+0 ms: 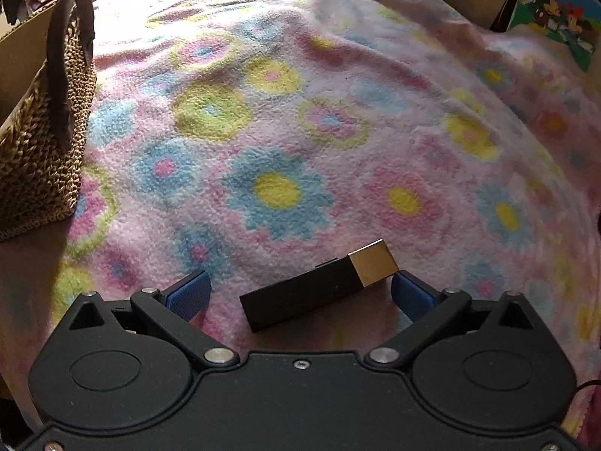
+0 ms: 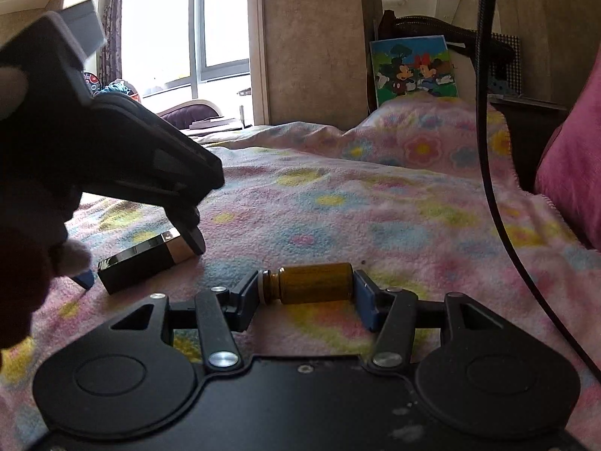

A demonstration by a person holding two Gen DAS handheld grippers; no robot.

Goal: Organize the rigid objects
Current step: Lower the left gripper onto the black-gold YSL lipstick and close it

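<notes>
A black rectangular case with a gold end [image 1: 315,293] lies on the flowered blanket [image 1: 300,131]. My left gripper [image 1: 298,291] hangs over it with its blue pads wide apart, one on each side; the right pad is close to the gold end, and I cannot tell whether they touch. In the right wrist view the same case [image 2: 139,267] lies at the left under the left gripper [image 2: 139,259]. My right gripper [image 2: 308,289] is shut on a small amber glass bottle [image 2: 315,282], held lengthwise, neck to the left, just above the blanket.
A woven straw basket with a dark handle [image 1: 41,150] stands at the blanket's left edge. A cartoon mouse picture [image 2: 413,67] leans at the far end. A pink cushion [image 2: 574,173] is at the right, and a black cable [image 2: 488,150] hangs across the right wrist view.
</notes>
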